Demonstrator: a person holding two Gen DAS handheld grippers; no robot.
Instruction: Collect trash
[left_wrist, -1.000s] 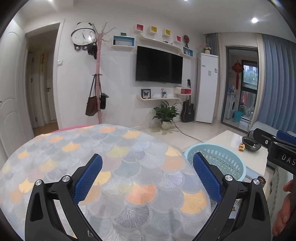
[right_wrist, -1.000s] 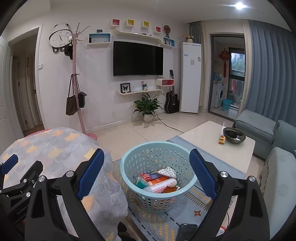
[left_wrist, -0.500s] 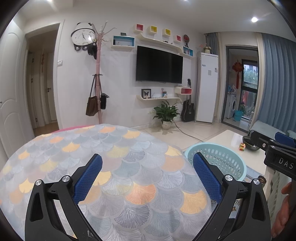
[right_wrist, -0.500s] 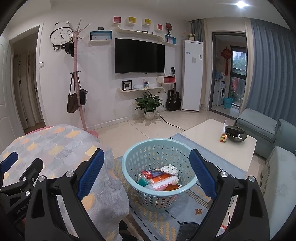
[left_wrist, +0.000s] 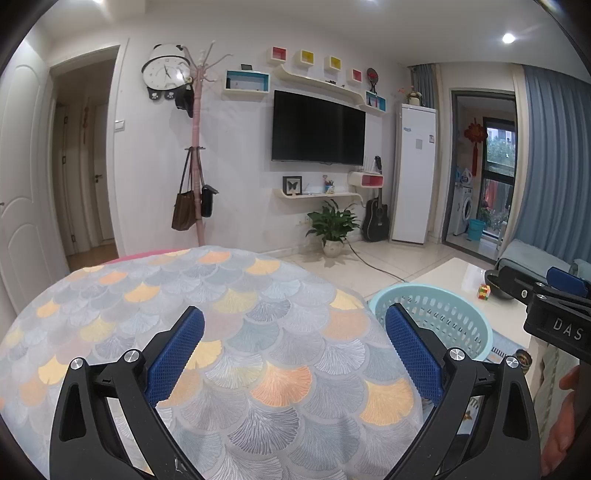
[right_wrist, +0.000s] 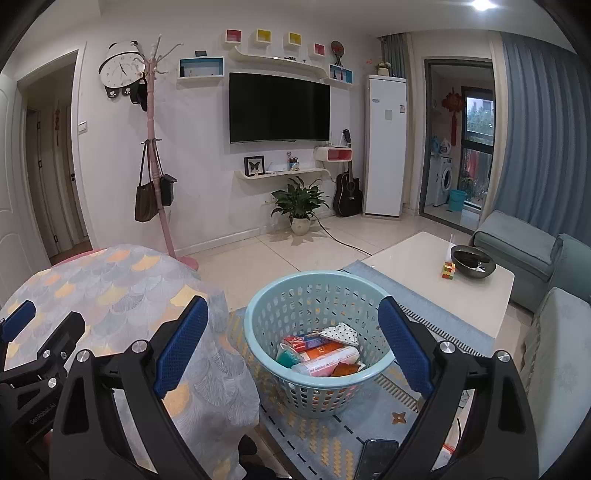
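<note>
Both tools are spread wide with nothing between their blue pads: the left gripper (left_wrist: 293, 354) hangs over the round table (left_wrist: 229, 317) draped in a fan-scale cloth, on which no litter shows, and the right gripper (right_wrist: 293, 347) hangs above the pale blue laundry-style basket (right_wrist: 255, 325) that stands on the patterned rug (right_wrist: 436, 317) just beside the table's edge. The trash (right_wrist: 321, 356) lies in the bottom of that basket: a white tube-like pack with red print, an orange-red box, a teal packet, a small red wrapper and a crumpled white dotted scrap on top. By their look these are light, empty packages; the box and tube should be fairly stiff and easy to pinch across their narrow width, while the dotted scrap and wrappers look soft and would crush, so a pinch at a bunched fold would suit them. The glossy tube may be slippery, so a grip near its middle seems safest. The tube and the box lie flat, side by side, their long axes running from lower left to upper right in the right wrist view, toward the coffee table (right_wrist: 480, 295); which end is the cap I cannot tell. The basket itself stands upright, mouth up, thin-walled and perforated, probably light and a little flexible, best taken at its rolled rim.
</note>
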